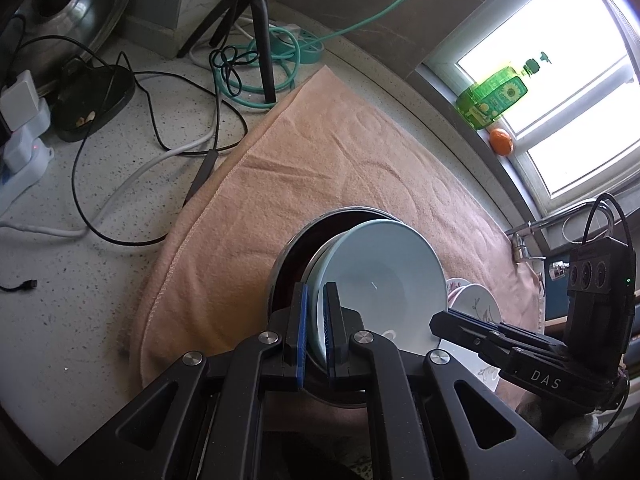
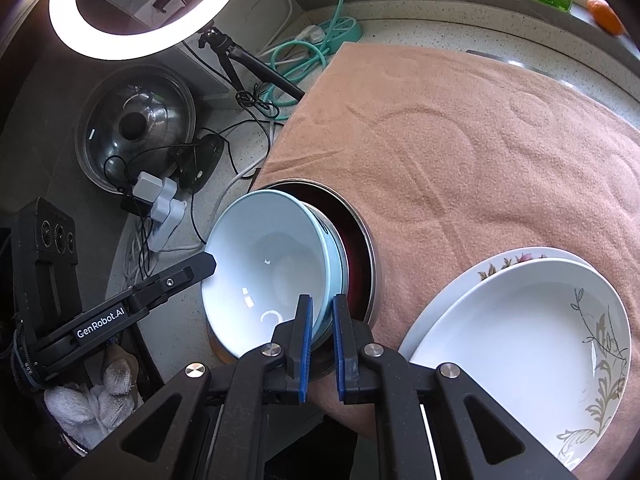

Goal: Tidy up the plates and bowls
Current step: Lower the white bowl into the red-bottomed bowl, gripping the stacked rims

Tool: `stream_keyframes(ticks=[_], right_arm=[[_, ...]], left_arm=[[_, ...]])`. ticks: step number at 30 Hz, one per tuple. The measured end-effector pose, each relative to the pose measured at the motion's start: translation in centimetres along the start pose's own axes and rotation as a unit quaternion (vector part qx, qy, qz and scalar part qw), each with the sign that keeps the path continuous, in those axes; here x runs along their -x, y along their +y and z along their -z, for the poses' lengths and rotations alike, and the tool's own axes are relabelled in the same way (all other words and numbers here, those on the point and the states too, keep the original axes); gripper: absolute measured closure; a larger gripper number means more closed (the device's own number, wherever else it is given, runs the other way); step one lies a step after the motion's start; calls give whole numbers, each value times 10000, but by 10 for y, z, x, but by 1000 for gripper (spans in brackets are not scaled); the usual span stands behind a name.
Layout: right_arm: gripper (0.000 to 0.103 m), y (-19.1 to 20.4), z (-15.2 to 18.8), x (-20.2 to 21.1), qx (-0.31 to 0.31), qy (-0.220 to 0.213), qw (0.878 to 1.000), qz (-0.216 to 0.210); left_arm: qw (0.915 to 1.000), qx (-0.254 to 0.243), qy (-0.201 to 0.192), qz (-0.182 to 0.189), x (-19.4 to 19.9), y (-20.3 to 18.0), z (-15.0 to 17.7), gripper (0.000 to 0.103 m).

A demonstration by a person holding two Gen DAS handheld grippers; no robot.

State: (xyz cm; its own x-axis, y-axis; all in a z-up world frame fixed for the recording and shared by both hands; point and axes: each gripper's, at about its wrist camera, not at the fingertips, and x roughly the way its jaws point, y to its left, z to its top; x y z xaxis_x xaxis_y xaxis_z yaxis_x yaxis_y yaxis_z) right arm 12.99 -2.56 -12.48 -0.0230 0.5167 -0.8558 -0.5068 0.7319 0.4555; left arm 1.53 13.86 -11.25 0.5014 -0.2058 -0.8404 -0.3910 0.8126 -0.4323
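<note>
Bowls sit at the centre of both views: a pale blue glazed ceramic bowl (image 1: pixel 384 276) is tipped up on edge, nested with a second blue rim just behind it, inside a round steel-rimmed bowl with a dark red interior (image 1: pixel 292 256) that rests on the peach terry towel (image 1: pixel 320 152) spread over the speckled countertop (image 1: pixel 80 280). The left gripper (image 1: pixel 316 320) is pinching the blue bowl's near rim between its blue pads in the lower middle of its frame, and the right gripper (image 2: pixel 320 332) is likewise clamped on the opposite rim, so both claws are pressed onto the same thin wall. Two white floral-patterned plates (image 2: pixel 520 320) lie stacked at the lower right of the right wrist view, apart from the bowls. Glazed ceramic looks stiff, fairly heavy and slick, so a rim pinch probably gives little friction and the bowl could pivot or slide out if tilted further. It is likely brittle, and knocking it against the steel rim or the plates risks a chip. Rim holds on opposite sides seem the sensible purchase, with the towel cushioning any set-down.
</note>
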Motion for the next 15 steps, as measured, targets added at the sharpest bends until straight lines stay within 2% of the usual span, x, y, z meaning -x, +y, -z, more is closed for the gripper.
stream_keyframes(ticks=[15], right_arm=[[92,2,2,9,101,-140,9998,45]], left_arm=[[10000,-21,-37,24,7,3,-1,97]])
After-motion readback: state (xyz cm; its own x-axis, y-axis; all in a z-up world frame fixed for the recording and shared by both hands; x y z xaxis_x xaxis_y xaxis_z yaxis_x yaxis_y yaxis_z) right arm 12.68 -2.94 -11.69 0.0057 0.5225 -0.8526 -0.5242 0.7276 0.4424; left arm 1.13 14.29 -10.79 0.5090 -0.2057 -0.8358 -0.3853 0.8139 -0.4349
